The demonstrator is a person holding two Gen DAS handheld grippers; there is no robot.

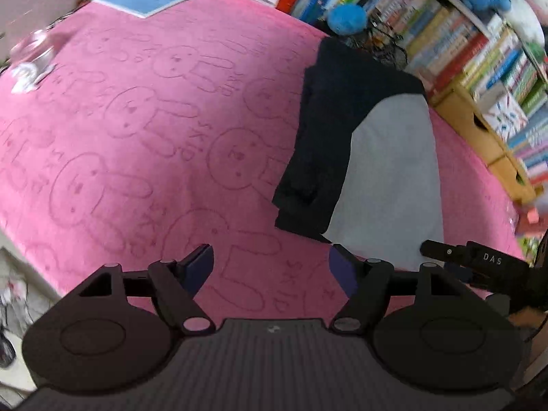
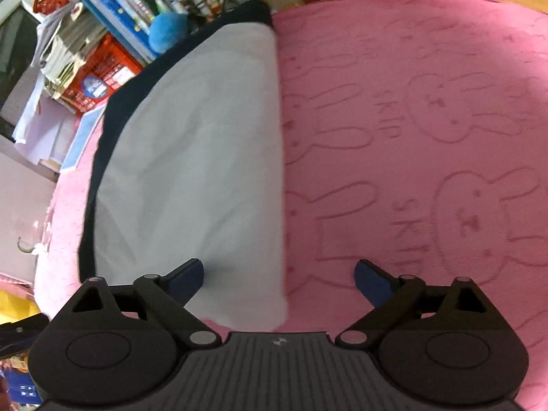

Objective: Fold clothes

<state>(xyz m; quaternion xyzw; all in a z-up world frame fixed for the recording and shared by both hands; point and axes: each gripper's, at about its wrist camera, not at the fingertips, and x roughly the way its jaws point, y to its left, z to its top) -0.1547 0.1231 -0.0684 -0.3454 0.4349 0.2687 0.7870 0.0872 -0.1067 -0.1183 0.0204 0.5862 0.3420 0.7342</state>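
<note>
The garment [image 2: 191,157], white body with dark sleeves, is lying partly folded on the pink bunny-print cover [image 2: 428,137]. Both the left gripper [image 1: 270,267] and the right gripper [image 2: 279,275] are hovering with fingers apart, empty. For any further fold, grip both near hem corners evenly and keep the edges aligned.

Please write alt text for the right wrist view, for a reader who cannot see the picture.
A white and dark garment lies flat on a pink blanket printed with rabbits, seen from just above the open right gripper, whose jaws hold nothing. One jaw is over the white cloth, the other over the blanket. Crowded bookshelves stand behind.
</note>
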